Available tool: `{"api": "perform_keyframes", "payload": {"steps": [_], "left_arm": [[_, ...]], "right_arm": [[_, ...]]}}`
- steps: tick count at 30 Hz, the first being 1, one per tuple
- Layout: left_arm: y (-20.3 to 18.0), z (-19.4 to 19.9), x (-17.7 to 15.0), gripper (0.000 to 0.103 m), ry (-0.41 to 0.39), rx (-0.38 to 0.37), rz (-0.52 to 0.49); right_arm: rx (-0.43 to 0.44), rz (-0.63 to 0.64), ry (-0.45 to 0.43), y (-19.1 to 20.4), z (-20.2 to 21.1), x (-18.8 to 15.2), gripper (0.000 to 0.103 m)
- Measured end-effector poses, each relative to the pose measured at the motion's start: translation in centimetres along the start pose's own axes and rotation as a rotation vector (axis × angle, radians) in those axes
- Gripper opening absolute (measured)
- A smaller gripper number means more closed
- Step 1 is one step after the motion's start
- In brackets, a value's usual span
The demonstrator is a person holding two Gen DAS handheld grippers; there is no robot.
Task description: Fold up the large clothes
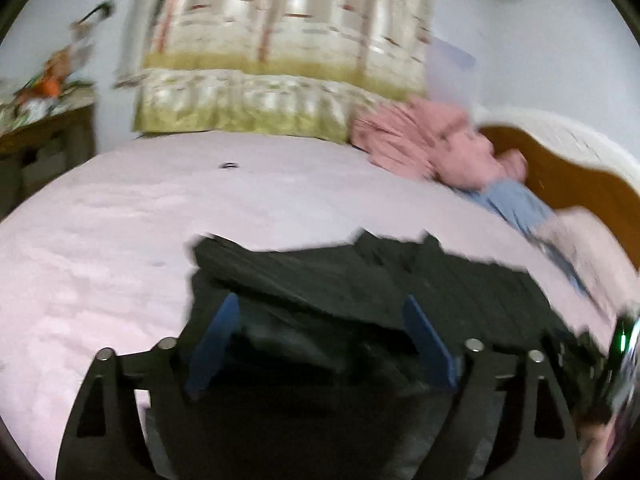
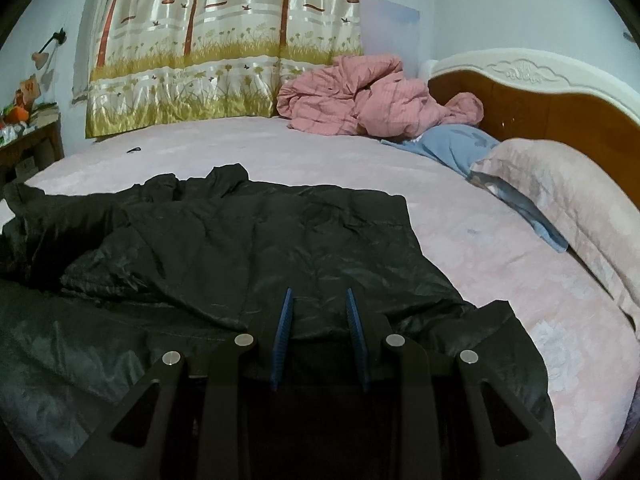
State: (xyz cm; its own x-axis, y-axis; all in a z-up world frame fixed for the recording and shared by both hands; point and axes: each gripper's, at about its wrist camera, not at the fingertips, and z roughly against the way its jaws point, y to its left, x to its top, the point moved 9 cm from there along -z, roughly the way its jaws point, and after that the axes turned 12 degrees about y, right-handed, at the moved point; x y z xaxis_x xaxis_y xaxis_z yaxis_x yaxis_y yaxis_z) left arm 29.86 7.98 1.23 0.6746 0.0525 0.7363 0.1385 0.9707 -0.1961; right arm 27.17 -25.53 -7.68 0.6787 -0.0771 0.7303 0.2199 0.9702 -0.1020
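A large black puffy jacket (image 2: 240, 232) lies spread and rumpled on the pink bed sheet (image 2: 480, 260). In the right wrist view my right gripper (image 2: 318, 292) sits low on the jacket's near part, its blue fingers (image 2: 285, 320) narrowly apart with a thick fold of the dark fabric pinched between them. In the blurred left wrist view the jacket (image 1: 460, 280) is piled in layered folds. My left gripper (image 1: 320, 298) stands wide open over that pile, its blue pads (image 1: 424, 332) apart from the cloth.
A crumpled pink quilt (image 2: 360, 96), a blue cloth (image 2: 460, 144) and a pale pillow (image 2: 560, 200) lie by the wooden headboard (image 2: 560, 108) at the right. A tree-print curtain (image 2: 224, 60) hangs behind the bed. A cluttered side table (image 2: 28, 140) stands left.
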Motion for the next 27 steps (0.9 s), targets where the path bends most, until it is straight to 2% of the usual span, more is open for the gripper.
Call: {"api": "perform_keyframes", "payload": {"steps": [2, 4, 7, 9, 10, 11, 12, 13, 14, 16, 17, 20, 22, 24, 25, 26, 27], "left_arm": [[2.3, -0.8, 1.1, 0.101, 0.027, -0.025, 0.095], [3.6, -3.2, 1.3, 0.103, 0.096, -0.052, 0.132], [5.0, -6.8, 1.1, 0.101, 0.168, -0.023, 0.17], [5.1, -7.6, 0.8, 0.087, 0.178, -0.047, 0.194], [4.9, -7.8, 1.0, 0.062, 0.175, -0.078, 0.202], [3.9, -8.0, 0.8, 0.032, 0.18, -0.11, 0.194], [3.1, -8.0, 1.0, 0.023, 0.188, -0.129, 0.17], [2.1, -7.7, 1.4, 0.012, 0.175, -0.109, 0.129], [1.2, -7.0, 1.8, 0.01, 0.144, -0.083, 0.089], [-1.2, -5.6, 2.8, 0.007, 0.075, -0.062, 0.005], [-2.8, -4.7, 3.2, 0.007, 0.048, -0.084, -0.028], [-8.4, -2.3, 3.8, 0.007, -0.005, -0.224, -0.103], [-12.6, -1.0, 3.7, 0.007, -0.025, -0.303, -0.166], [-16.2, -0.4, 3.4, 0.007, -0.011, -0.366, -0.217], [-17.9, -0.3, 3.0, 0.013, 0.001, -0.389, -0.238], [-19.2, -0.1, 2.7, 0.033, 0.011, -0.419, -0.261], [-20.5, 0.3, 2.3, 0.046, 0.011, -0.452, -0.284]], "right_arm": [[0.003, -0.004, -0.002, 0.0, 0.0, 0.1, 0.035], [0.012, -0.013, -0.008, 0.0, 0.1, 0.2, 0.042], [-0.003, -0.008, -0.016, 0.3, 0.2, 0.2, 0.042], [-0.023, 0.013, -0.027, 0.7, 0.5, 0.2, 0.043], [-0.03, 0.023, -0.032, 0.8, 0.6, 0.2, 0.045], [-0.038, 0.035, -0.039, 1.0, 0.8, 0.2, 0.046], [-0.042, 0.043, -0.043, 1.1, 0.9, 0.2, 0.047], [-0.045, 0.047, -0.045, 1.2, 0.9, 0.2, 0.047], [-0.044, 0.047, -0.044, 1.1, 0.9, 0.2, 0.047], [-0.036, 0.04, -0.039, 1.2, 0.9, 0.2, 0.047], [-0.032, 0.036, -0.037, 1.1, 0.9, 0.1, 0.047], [-0.027, 0.03, -0.038, 0.9, 1.0, 0.1, 0.048], [-0.028, 0.029, -0.041, 0.8, 1.0, 0.1, 0.052], [-0.029, 0.029, -0.043, 0.7, 1.0, 0.1, 0.053], [-0.028, 0.028, -0.043, 0.6, 1.0, 0.1, 0.053], [-0.026, 0.027, -0.041, 0.5, 0.9, 0.2, 0.053], [-0.023, 0.024, -0.036, 0.4, 0.8, 0.2, 0.053]]}}
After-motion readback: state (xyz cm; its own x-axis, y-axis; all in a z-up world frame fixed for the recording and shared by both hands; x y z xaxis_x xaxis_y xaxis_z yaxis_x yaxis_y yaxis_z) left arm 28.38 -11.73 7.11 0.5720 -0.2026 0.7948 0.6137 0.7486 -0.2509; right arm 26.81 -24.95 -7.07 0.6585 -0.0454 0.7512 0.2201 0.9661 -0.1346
